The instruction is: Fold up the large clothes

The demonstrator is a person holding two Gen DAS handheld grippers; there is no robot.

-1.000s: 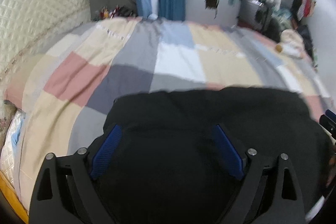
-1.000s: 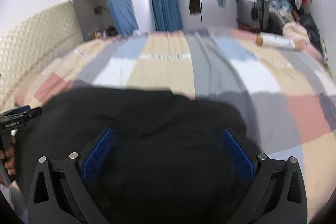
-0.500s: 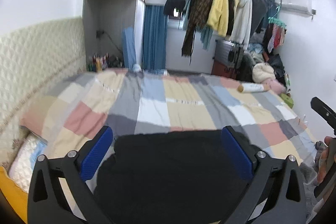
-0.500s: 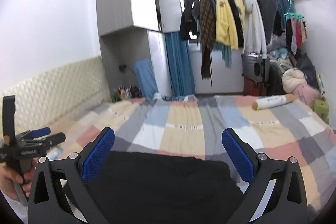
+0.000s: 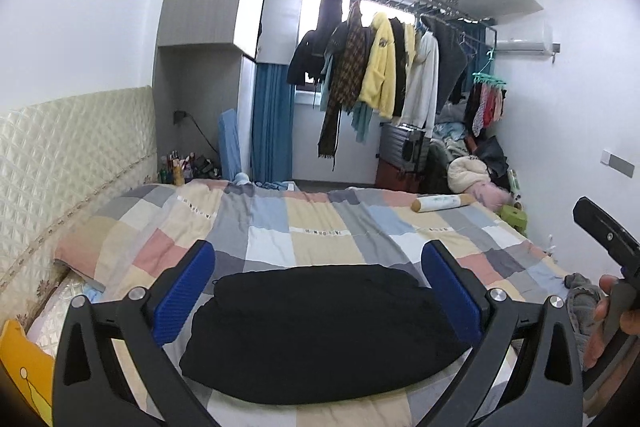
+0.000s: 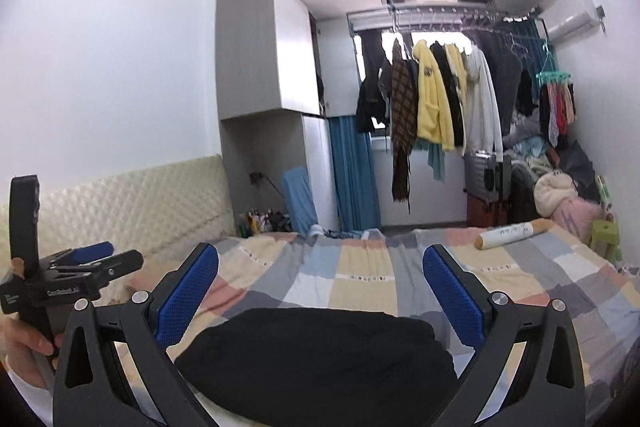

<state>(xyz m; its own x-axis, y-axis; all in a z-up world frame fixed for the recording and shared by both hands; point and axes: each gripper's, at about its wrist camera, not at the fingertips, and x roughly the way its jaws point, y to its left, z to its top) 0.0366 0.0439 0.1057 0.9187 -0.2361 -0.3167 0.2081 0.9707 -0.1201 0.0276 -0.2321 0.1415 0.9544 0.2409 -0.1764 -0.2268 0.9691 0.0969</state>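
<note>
The left gripper (image 5: 318,291) is held above the bed with its two blue-padded fingers (image 5: 186,291) spread wide, and nothing is between them. The right gripper (image 6: 320,293) is in the same condition: its fingers (image 6: 450,293) stand far apart and hold nothing.

The black garment (image 5: 324,331) lies on the checkered bedspread (image 5: 316,227) as a compact folded bundle, roughly oval, at about 6 o'clock in both wrist views, below and beyond the fingers. Neither gripper touches it. In the right wrist view the same garment (image 6: 320,359) fills the lower centre between the two finger arms.

From the right wrist camera, the left gripper's body (image 6: 68,283) appears at about 9 o'clock, with the person's hand (image 6: 24,347) under it. From the left wrist camera, part of the right gripper (image 5: 608,247) and some fingers of the hand holding it show at about 4 o'clock.

On the far side of the bedspread, at about 2 o'clock, a rolled cylinder (image 5: 442,203) rests near the edge. Behind the bed, at 12 o'clock, many clothes hang on a rack (image 5: 384,67), among them a yellow jacket (image 6: 432,107). A quilted cream headboard (image 5: 72,155) runs along at 9 o'clock.
</note>
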